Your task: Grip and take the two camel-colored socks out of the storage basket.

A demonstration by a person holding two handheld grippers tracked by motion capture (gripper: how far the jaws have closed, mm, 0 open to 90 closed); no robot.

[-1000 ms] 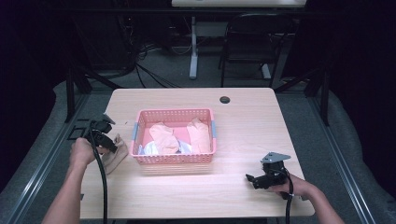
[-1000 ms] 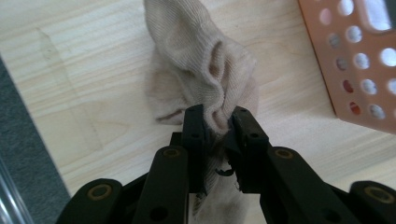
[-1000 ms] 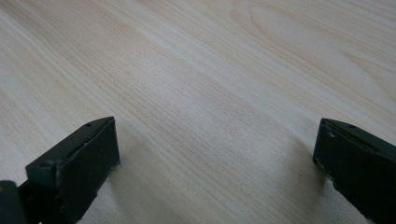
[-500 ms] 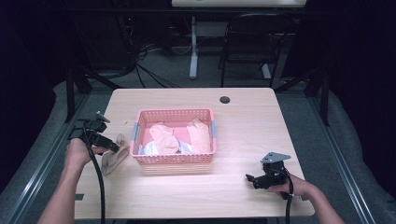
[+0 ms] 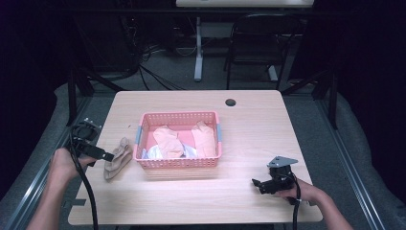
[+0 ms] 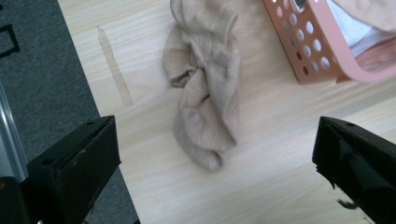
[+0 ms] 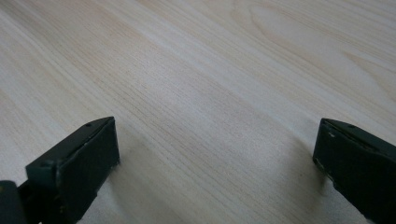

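1. Beige sock [image 6: 205, 98] – crumpled on the table [image 5: 249, 120], just left of the pink basket [image 5: 178, 163] of folded cloths.
2. Left gripper [image 5: 109, 156] – jaws just opened wide, empty, above the sock.
3. Right gripper [image 5: 255, 182] – jaws apart, empty, over bare wood.

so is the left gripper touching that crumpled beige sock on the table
Apart. The left gripper view shows the left gripper open above the crumpled beige sock, bare wooden table between.

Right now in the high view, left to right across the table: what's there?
left gripper → beige sock → pink basket → right gripper
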